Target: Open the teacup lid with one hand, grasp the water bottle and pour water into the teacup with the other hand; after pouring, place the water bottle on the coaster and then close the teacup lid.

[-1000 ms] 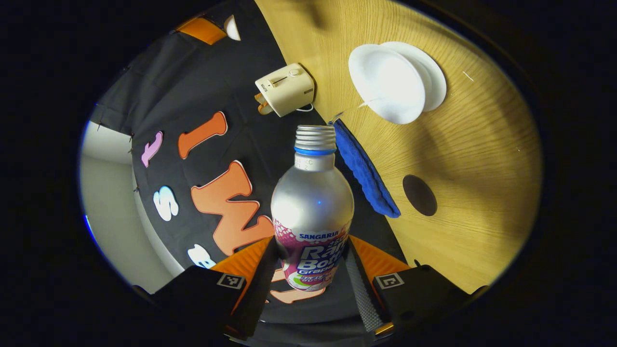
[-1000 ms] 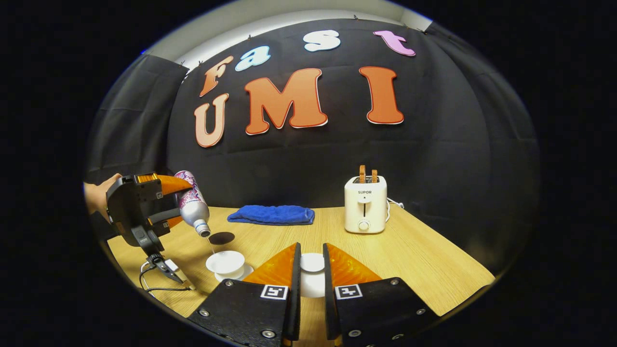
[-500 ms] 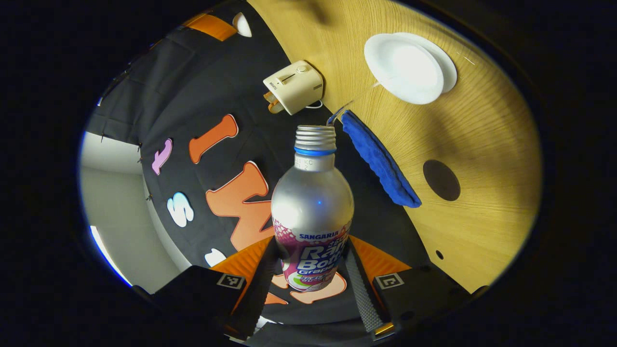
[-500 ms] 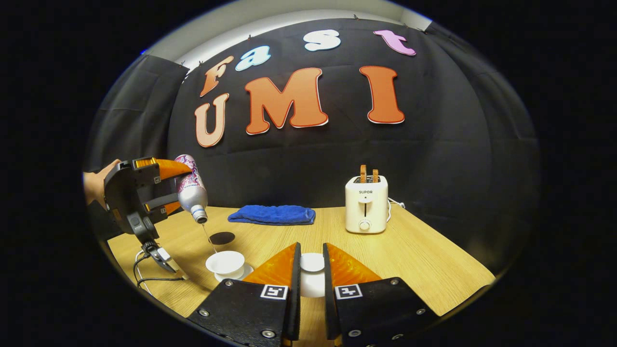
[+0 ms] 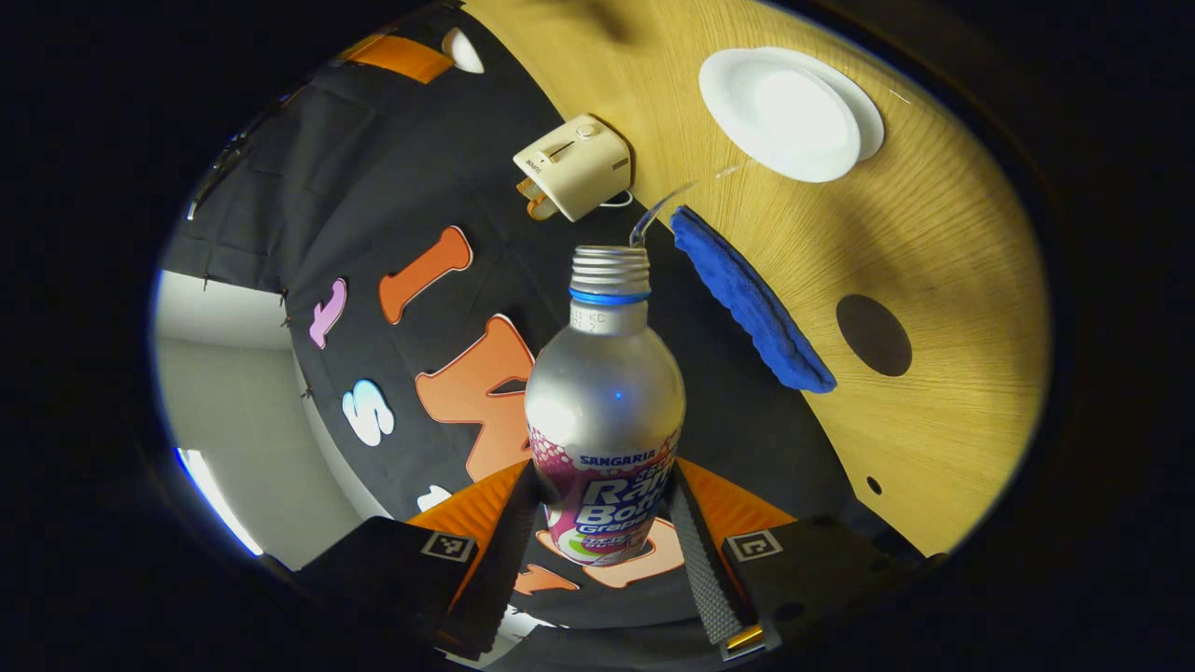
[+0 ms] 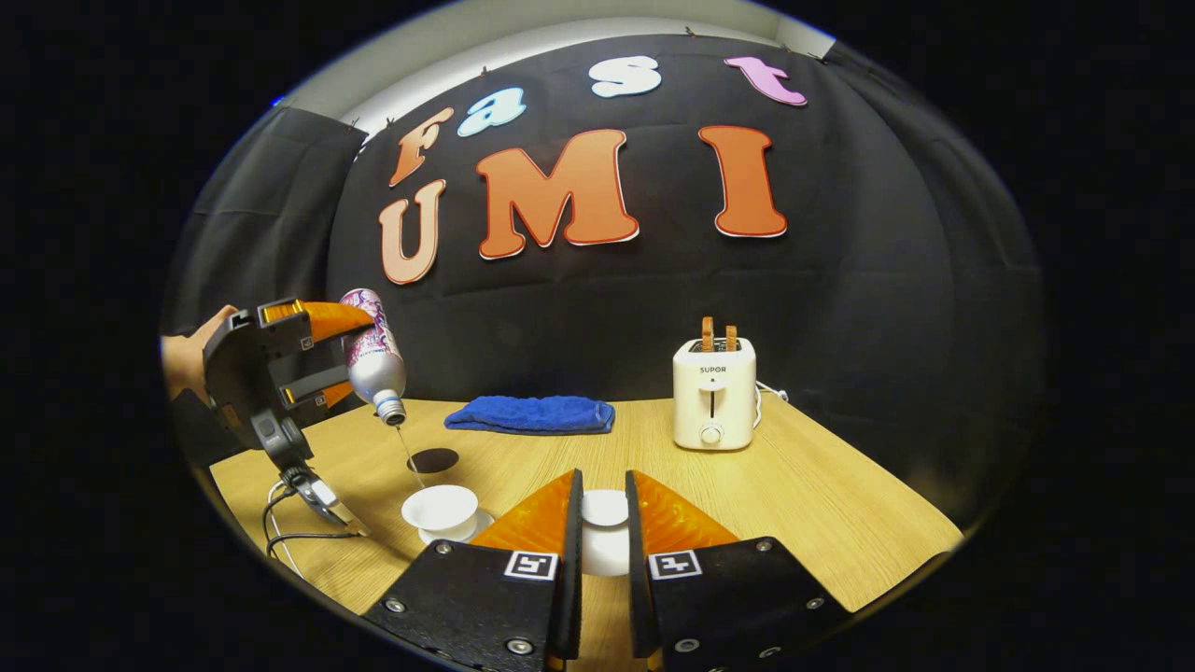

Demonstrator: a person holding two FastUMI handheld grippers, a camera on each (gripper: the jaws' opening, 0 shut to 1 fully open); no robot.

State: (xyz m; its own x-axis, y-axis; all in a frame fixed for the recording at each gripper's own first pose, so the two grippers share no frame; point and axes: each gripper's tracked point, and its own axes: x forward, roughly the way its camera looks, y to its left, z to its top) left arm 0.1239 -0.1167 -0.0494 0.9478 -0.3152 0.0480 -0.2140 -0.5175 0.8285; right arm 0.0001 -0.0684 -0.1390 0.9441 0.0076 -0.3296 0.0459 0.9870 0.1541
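1 bottle (image 5: 604, 411), 1 teacup (image 6: 439, 510), 1 lid (image 6: 605, 510), 1 coaster (image 6: 433, 460), 1 towel (image 6: 529, 414), 1 toaster (image 6: 714, 406).

Tilted silver water bottle (image 5: 605, 392) streams into open white teacup (image 5: 780, 114).

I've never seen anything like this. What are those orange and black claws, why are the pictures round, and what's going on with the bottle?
No robot here: a person holds a two-finger claw in each hand. Each carries a fisheye camera, hence the round pictures.

The left gripper view looks along the left gripper, shut on a silver water bottle tipped over the table; a thin stream runs toward the white teacup.

The right gripper view shows the right gripper pinching the white teacup lid, lifted away. Farther off you see the hand with the bottle pouring.

Also on the table: a blue cloth, a toaster and a dark round coaster.
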